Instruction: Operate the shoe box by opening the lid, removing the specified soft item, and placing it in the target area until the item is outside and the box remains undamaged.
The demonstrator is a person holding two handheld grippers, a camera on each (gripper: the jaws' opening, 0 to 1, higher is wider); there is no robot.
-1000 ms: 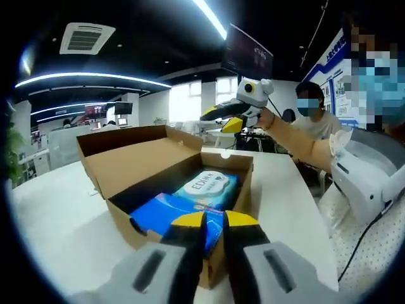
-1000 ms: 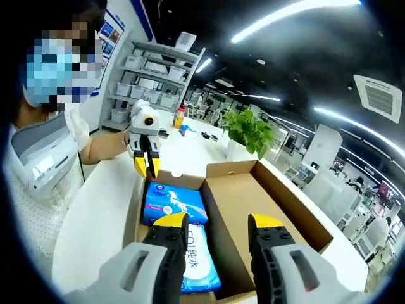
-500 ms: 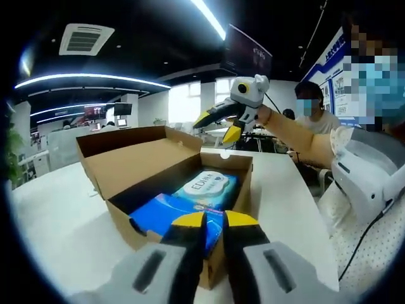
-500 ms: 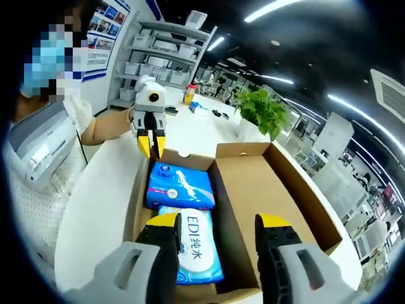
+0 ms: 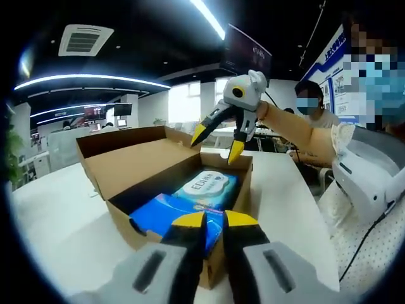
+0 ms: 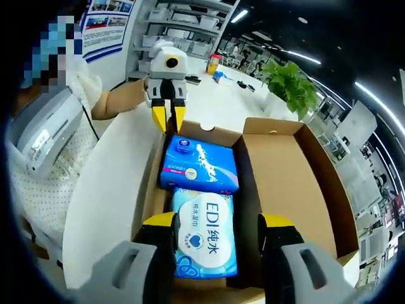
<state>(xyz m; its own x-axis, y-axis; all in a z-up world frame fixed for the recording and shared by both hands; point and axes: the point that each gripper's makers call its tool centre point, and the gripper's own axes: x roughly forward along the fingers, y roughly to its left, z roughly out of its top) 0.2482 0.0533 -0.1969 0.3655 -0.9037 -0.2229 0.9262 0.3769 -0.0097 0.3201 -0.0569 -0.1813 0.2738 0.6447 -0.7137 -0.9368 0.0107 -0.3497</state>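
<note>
The EDI wipes pack (image 6: 204, 235) lies inside the open shoe box (image 6: 288, 183) beside a blue packet (image 6: 199, 166), on the white table (image 6: 107, 183). The right claw (image 6: 218, 223) hangs spread wide above the wipes, seemingly not touching. The left claw (image 5: 214, 220), jaws together and empty, sits at the box's near end

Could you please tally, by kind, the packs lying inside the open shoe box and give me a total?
Dark blue soft pack: 1
Light blue EDI wipes pack: 1
Total: 2 packs in the open shoe box
</note>
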